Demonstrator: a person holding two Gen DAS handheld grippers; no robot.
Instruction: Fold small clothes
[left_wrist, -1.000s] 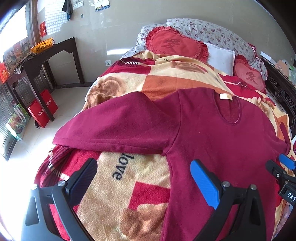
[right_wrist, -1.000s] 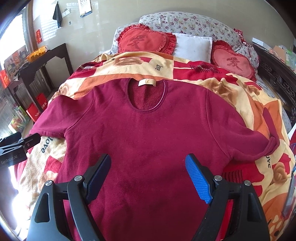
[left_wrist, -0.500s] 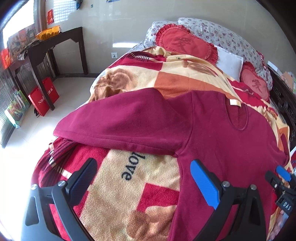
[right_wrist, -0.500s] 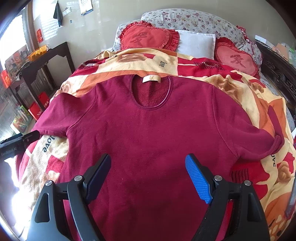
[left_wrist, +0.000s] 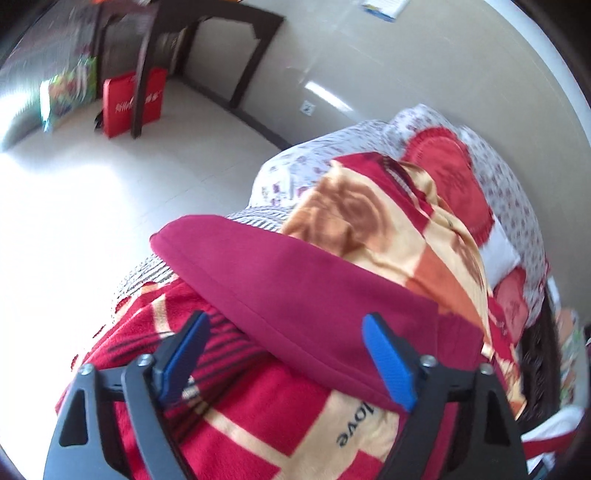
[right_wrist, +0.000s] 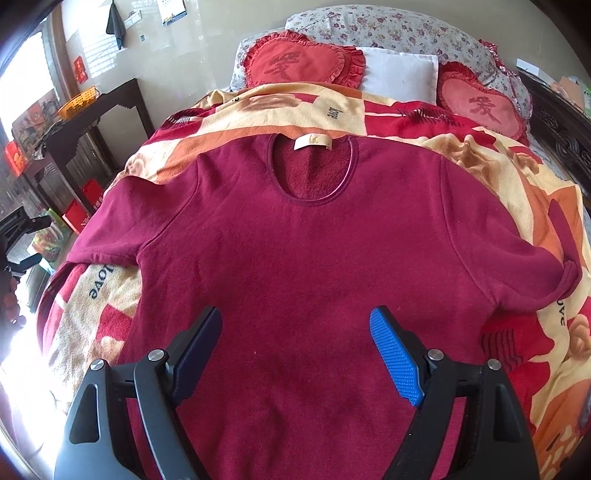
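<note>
Nearest, the right gripper (right_wrist: 295, 354) hovers with jaws wide and empty over the lower body of the maroon sweater (right_wrist: 303, 258), which lies flat, front up, on the blanket (right_wrist: 517, 173) covering the bed. It looks soft, fleecy and floppy, so I'd pinch a cuff or hem edge. The left gripper (left_wrist: 284, 354) has swung out to the left sleeve (left_wrist: 295, 280) since a second ago, jaws just closing somewhat but still apart, sleeve edge between them, not pinched. Pillows (right_wrist: 399, 70) sit far back.
</note>
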